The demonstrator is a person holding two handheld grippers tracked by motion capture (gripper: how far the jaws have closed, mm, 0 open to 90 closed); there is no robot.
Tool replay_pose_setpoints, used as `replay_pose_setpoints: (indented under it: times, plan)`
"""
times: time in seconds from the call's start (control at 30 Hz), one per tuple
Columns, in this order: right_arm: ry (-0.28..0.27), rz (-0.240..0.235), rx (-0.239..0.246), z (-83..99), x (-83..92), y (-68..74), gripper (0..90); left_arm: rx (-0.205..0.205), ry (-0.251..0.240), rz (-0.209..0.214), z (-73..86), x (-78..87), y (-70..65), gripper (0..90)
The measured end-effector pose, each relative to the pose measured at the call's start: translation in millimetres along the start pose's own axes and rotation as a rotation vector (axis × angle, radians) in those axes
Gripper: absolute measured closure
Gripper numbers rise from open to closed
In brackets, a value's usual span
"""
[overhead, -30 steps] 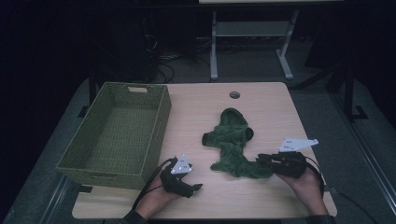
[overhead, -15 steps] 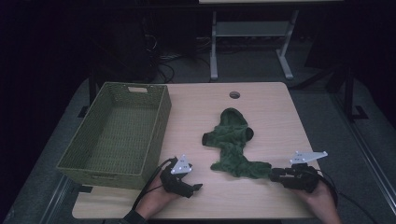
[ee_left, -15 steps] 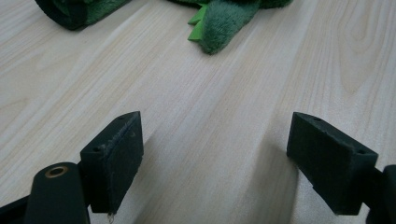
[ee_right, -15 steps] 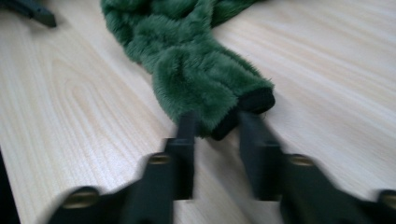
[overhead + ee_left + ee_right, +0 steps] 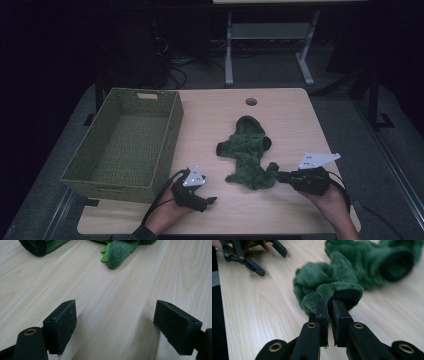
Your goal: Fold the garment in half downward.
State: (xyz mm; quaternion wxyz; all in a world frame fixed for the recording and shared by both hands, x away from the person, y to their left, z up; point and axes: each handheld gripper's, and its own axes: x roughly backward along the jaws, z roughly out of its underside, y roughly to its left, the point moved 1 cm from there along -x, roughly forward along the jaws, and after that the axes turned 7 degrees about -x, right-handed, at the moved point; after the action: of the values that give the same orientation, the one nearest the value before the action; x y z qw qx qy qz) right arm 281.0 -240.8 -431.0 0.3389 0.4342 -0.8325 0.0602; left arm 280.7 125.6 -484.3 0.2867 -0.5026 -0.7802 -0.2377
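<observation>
A dark green fuzzy garment [image 5: 248, 150] lies crumpled on the wooden table [image 5: 290, 120], right of centre. My right gripper [image 5: 278, 176] is at the garment's near right corner. In the right gripper view its jaws [image 5: 330, 305] have just been closing and pinch a black-lined cuff of the garment [image 5: 342, 290]. My left gripper [image 5: 210, 202] rests low on the table near the front edge, left of the garment. Its jaws stand wide apart [image 5: 115, 325] over bare wood, with the garment [image 5: 117, 250] some way ahead. The left gripper [image 5: 254, 257] also appears far off in the right gripper view.
A green woven basket [image 5: 172, 125] with nothing in it stands along the table's left side. A round cable hole [image 5: 251, 102] sits near the far edge. Beyond the table are a dark floor and a white frame [image 5: 265, 35].
The right gripper drew back toward the near right corner, then came back left to the garment's near corner and closed on its cuff. The left gripper has stayed put.
</observation>
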Motion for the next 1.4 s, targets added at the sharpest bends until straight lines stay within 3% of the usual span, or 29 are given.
replay_pose_setpoints:
  times: [0.17, 0.33, 0.57, 0.7, 0.8, 0.9, 1.0, 1.07, 1.27, 1.4]
  plan:
    - [0.005, -0.035, 0.075, -22.3, -15.4, 10.1, 84.6, 0.003, -0.003, 0.000, 0.0, -0.2, -0.1, 18.2]
    - [-0.003, -0.051, 0.112, -36.1, -29.0, 16.0, 83.9, -0.002, -0.002, -0.002, -0.1, -0.1, 0.2, 18.2]
    - [-0.010, -0.064, 0.104, -47.8, -50.7, 20.1, 72.0, -0.003, -0.001, -0.002, 0.0, -0.1, 0.3, 18.2]
    - [-0.026, -0.067, 0.104, -51.7, -56.7, 22.0, 71.3, 0.002, -0.002, 0.000, 0.0, -0.2, -0.1, 18.2]
    - [-0.062, -0.062, 0.087, -53.2, -51.8, 18.9, 74.5, -0.006, -0.001, -0.003, -0.1, 0.0, 0.5, 18.2]
    - [-0.094, -0.052, 0.045, -55.0, -44.8, 11.5, 84.1, -0.002, -0.002, -0.002, -0.2, -0.3, 0.2, 18.1]
    - [-0.088, -0.040, 0.023, -57.9, -47.5, 7.5, 87.0, -0.001, -0.002, -0.002, -0.3, -0.5, 0.2, 18.0]
    - [-0.078, -0.052, 0.011, -58.3, -54.2, 6.9, 87.4, 0.000, -0.002, 0.000, -0.3, -0.5, 0.0, 18.0]
    - [0.067, -0.053, -0.003, -43.5, -80.7, 5.1, 87.4, -0.004, 0.001, -0.001, -0.2, -0.3, 0.3, 18.0]
    - [0.117, -0.051, -0.003, -31.4, -90.8, 4.4, 90.0, -0.001, 0.000, 0.001, -0.2, -0.3, 0.1, 18.0]
